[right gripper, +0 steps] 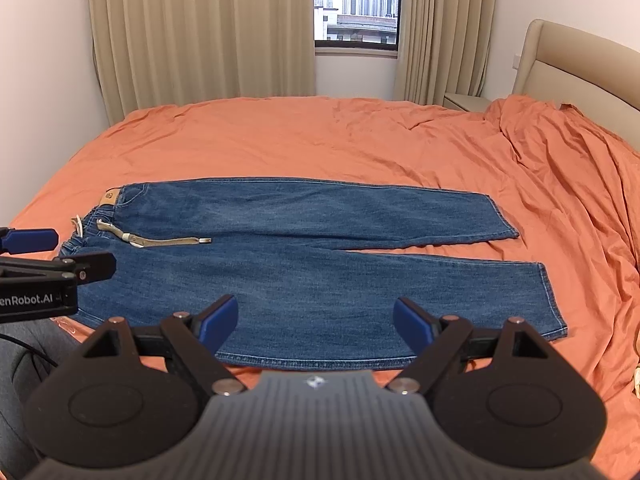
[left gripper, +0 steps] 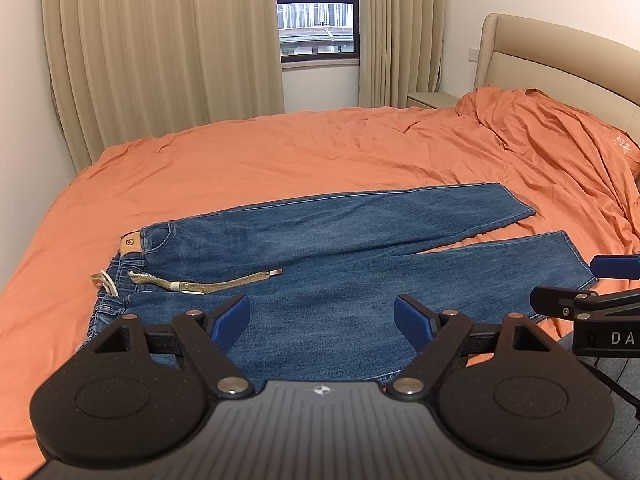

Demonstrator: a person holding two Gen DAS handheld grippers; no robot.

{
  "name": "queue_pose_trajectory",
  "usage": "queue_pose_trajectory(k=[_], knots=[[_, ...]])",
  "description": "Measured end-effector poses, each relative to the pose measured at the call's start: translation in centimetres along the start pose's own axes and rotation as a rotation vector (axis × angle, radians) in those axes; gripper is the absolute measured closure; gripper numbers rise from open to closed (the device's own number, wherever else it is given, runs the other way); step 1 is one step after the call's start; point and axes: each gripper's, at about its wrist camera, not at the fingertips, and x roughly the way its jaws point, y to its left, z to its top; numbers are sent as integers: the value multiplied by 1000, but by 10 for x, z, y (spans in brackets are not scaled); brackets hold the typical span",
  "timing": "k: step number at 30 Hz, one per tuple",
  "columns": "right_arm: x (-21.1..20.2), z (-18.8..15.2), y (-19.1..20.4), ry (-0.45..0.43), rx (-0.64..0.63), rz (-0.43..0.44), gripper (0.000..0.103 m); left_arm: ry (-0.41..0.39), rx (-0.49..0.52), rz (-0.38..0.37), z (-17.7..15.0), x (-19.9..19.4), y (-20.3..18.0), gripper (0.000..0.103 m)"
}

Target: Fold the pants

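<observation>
Blue jeans [left gripper: 340,264] lie flat on the orange bed, waistband to the left, both legs spread to the right; they also show in the right wrist view [right gripper: 312,256]. A tan drawstring [left gripper: 212,284] lies across the waist area. My left gripper [left gripper: 322,324] is open and empty, above the near edge of the jeans by the hip. My right gripper [right gripper: 316,324] is open and empty, above the near leg. The right gripper also shows at the right edge of the left wrist view [left gripper: 592,288], and the left gripper at the left edge of the right wrist view [right gripper: 56,256].
The orange bedsheet [left gripper: 280,160] covers the whole bed. A rumpled orange duvet [left gripper: 552,140] is heaped at the right by the beige headboard [left gripper: 560,52]. Beige curtains [left gripper: 160,40] and a window [left gripper: 316,12] stand behind. A nightstand [left gripper: 432,100] is at the far right corner.
</observation>
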Motion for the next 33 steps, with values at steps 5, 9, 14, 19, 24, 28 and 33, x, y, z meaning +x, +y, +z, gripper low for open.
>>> queue_pose_trajectory(k=[5, 9, 14, 19, 24, 28, 33], knots=[[-1, 0, 1, -7, -2, -1, 22, -6, -2, 2, -1, -3, 1, 7], [-2, 0, 1, -11, -4, 0, 22, -4, 1, 1, 2, -4, 1, 7], [-3, 0, 1, -12, -3, 1, 22, -4, -5, 2, 2, -3, 1, 8], [-3, 0, 2, -13, -3, -1, 22, -4, -3, 2, 2, -4, 0, 8], [-4, 0, 2, -13, -4, 1, 22, -5, -6, 4, 1, -5, 2, 8], [-4, -1, 3, -12, -6, 1, 22, -6, -6, 5, 0, -5, 2, 8], [-5, -1, 4, -13, -7, -1, 22, -6, -6, 4, 0, -5, 2, 8]])
